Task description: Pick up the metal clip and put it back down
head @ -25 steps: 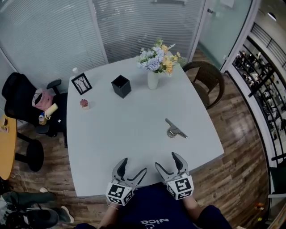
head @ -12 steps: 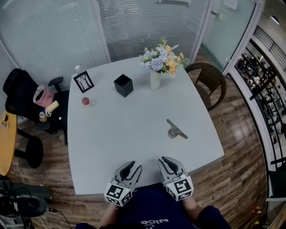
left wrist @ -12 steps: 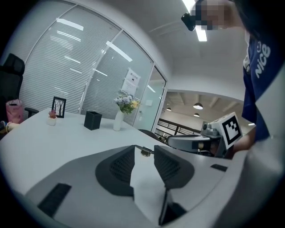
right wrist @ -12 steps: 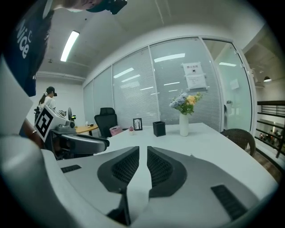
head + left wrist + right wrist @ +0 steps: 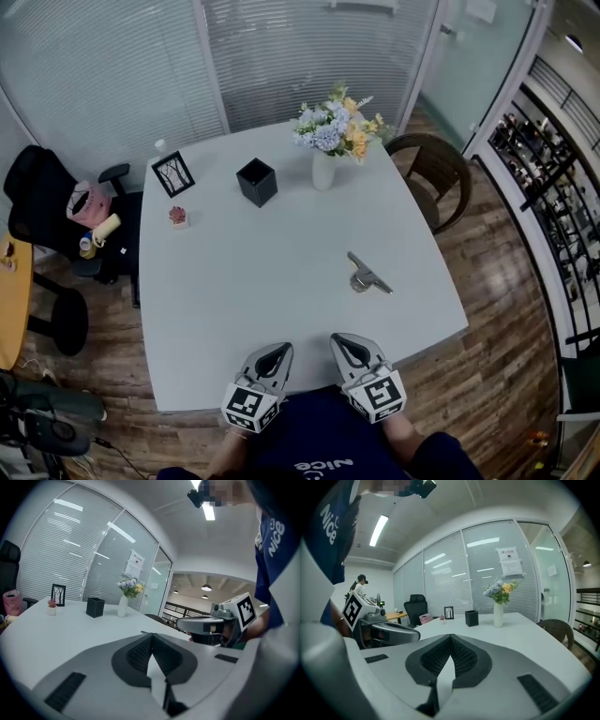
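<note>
The metal clip [image 5: 365,274] lies flat on the white table [image 5: 272,272], right of centre, with nothing touching it. Both grippers hover side by side at the table's near edge, well short of the clip. My left gripper [image 5: 279,350] is shut with nothing between its jaws, and so is my right gripper [image 5: 341,340]. In the left gripper view the closed tips [image 5: 151,635] meet, and the right gripper [image 5: 206,625] shows beside them. The right gripper view shows its own closed tips [image 5: 451,637] and the left gripper [image 5: 389,632] at its left.
At the table's far side stand a vase of flowers [image 5: 326,141], a black square pot [image 5: 256,181], a small picture frame [image 5: 172,173] and a little pink pot [image 5: 176,217]. A black office chair [image 5: 56,216] stands left, a brown chair [image 5: 433,169] at the far right.
Both grippers have closed from wide open to fully shut, empty, and have stayed at the near edge. The clip has not moved.
</note>
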Motion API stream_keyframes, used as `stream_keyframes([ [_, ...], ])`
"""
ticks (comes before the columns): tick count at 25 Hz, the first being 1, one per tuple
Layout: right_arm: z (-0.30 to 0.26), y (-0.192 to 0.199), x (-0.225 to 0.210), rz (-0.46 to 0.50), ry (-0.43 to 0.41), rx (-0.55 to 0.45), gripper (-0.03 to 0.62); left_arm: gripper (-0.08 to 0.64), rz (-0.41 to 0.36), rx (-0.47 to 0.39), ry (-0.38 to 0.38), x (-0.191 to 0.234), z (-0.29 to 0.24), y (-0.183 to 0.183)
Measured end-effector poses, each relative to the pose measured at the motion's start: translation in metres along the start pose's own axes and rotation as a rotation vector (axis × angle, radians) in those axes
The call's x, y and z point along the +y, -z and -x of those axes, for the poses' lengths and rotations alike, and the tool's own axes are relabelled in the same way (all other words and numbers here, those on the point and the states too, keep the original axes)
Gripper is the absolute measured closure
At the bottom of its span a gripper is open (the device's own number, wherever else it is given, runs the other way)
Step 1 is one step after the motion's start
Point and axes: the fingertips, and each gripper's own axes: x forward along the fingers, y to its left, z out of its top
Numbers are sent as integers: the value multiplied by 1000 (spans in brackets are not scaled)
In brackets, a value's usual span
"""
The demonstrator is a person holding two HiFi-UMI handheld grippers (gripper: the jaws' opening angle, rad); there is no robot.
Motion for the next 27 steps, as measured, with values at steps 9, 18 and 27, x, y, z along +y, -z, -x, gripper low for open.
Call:
stream_keyframes([
  [9,-2,5,5,62,17,30,584,558,-6,19,9,2,1,3],
  [18,-3,10,14,120,6,64,584,558,0,35,-14,6,6,8],
  [27,-4,12,10,133,26,71,584,558,-5,36,-18,6,7,10],
])
